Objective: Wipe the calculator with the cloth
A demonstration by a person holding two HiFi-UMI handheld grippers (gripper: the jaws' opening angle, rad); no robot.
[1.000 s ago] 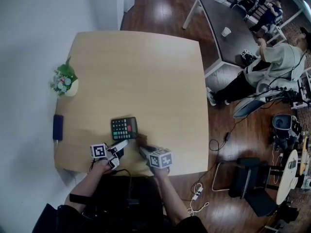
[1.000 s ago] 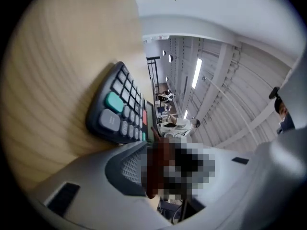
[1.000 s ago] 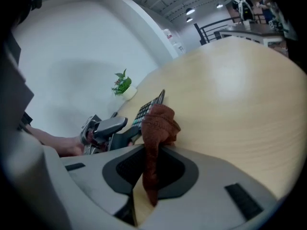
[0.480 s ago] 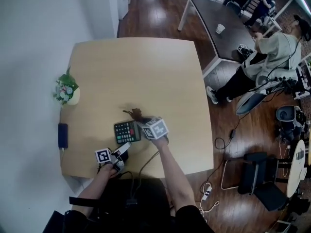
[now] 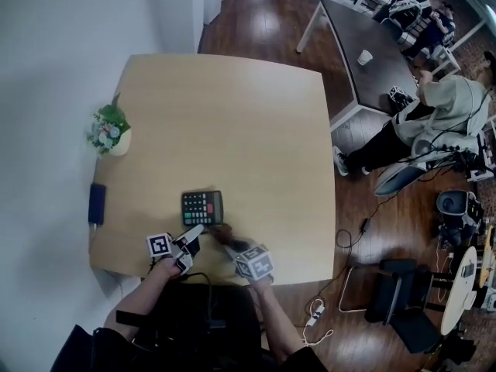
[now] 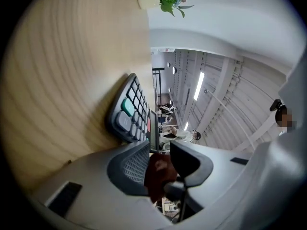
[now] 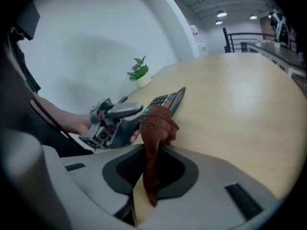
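A dark calculator (image 5: 202,208) with coloured keys lies flat near the front of the wooden table (image 5: 232,122). My left gripper (image 5: 194,235) points level at its near edge. Its jaws have just been closing and stand a little apart. In the left gripper view the calculator (image 6: 130,110) lies just past the left gripper (image 6: 160,150), and only the brown cloth (image 6: 158,174) shows through the gap. My right gripper (image 5: 231,243) is shut on that cloth (image 7: 156,126), which bunches beside the calculator's (image 7: 167,99) near right corner.
A small potted plant (image 5: 111,132) and a dark flat device (image 5: 96,203) sit at the table's left edge. The front edge runs just under both grippers. A person (image 5: 438,103) sits at a dark table (image 5: 364,37) to the right.
Half a second ago the right gripper held the cloth at the calculator's far right corner; it has swept back to the near right corner. The left gripper stayed put.
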